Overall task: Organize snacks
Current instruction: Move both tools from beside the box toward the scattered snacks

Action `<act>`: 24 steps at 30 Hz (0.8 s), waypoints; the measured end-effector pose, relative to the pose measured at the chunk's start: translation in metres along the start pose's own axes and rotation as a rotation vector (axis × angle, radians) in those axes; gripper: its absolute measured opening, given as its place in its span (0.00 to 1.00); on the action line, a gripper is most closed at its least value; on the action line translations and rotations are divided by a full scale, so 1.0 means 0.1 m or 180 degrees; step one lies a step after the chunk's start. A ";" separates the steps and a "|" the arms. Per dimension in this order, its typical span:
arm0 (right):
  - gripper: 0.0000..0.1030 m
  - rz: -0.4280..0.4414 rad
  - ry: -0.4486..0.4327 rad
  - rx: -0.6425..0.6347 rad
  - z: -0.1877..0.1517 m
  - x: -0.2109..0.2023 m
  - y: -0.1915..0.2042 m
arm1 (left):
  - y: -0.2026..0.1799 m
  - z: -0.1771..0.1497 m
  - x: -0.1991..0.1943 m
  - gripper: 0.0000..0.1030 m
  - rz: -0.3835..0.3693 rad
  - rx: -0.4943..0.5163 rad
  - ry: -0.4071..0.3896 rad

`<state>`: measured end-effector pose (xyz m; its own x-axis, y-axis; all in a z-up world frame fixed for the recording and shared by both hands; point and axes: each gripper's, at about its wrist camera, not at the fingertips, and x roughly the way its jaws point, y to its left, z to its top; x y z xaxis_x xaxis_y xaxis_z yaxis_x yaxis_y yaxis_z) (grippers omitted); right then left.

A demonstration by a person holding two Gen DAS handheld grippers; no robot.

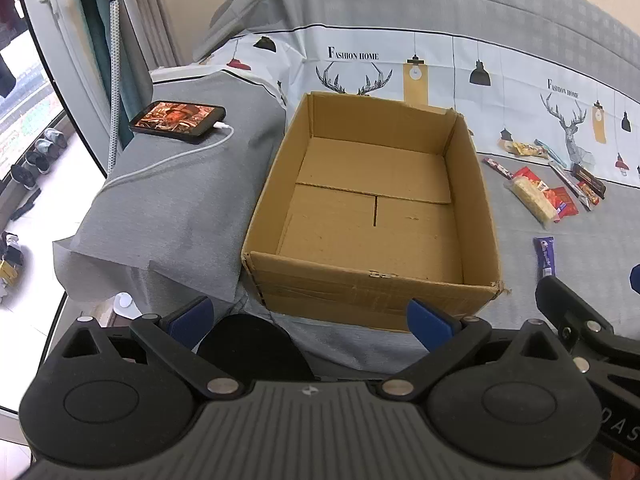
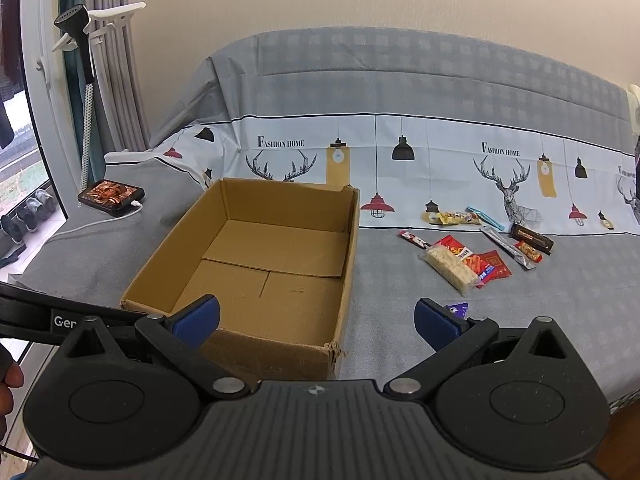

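An empty open cardboard box [image 1: 372,208] [image 2: 256,264] sits on the grey bedspread. To its right lie several wrapped snacks: a pale rice bar [image 1: 534,200] [image 2: 450,270], red packets [image 1: 560,200] [image 2: 486,266], a dark bar [image 2: 531,237], a yellow packet [image 2: 458,218] and a purple bar [image 1: 545,255] [image 2: 456,310]. My left gripper [image 1: 310,322] hovers open before the box's near wall, nothing between its blue pads. My right gripper [image 2: 318,320] is open too, over the box's near right corner, with the purple bar beside its right finger.
A phone [image 1: 178,118] [image 2: 111,197] with a lit screen and white charging cable lies on the bedspread left of the box. A garment steamer [image 2: 78,24] stands by the window at far left. The bed's edge drops to the floor, where shoes [image 1: 38,152] sit.
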<state>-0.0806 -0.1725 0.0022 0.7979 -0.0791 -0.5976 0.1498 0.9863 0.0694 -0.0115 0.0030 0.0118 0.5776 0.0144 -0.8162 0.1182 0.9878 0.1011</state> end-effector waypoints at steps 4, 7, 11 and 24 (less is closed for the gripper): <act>1.00 0.0006 0.0008 0.0012 -0.01 0.00 0.00 | 0.02 -0.01 0.01 1.00 -0.0001 -0.0003 0.0030; 1.00 0.0010 0.0011 0.0019 -0.02 -0.01 0.01 | 0.01 -0.01 0.03 1.00 0.0009 0.0018 0.0054; 1.00 0.0026 0.0019 0.0030 -0.04 0.01 0.01 | 0.00 -0.01 0.08 1.00 0.0029 0.0036 0.0081; 1.00 0.0059 0.0171 0.0239 -0.08 0.24 -0.14 | -0.14 -0.01 0.28 1.00 -0.0038 0.0169 -0.0038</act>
<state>-0.0681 -0.1867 -0.0202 0.7687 -0.0511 -0.6376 0.1804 0.9737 0.1394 0.0022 -0.0107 -0.0127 0.5854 0.0004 -0.8108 0.1677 0.9783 0.1215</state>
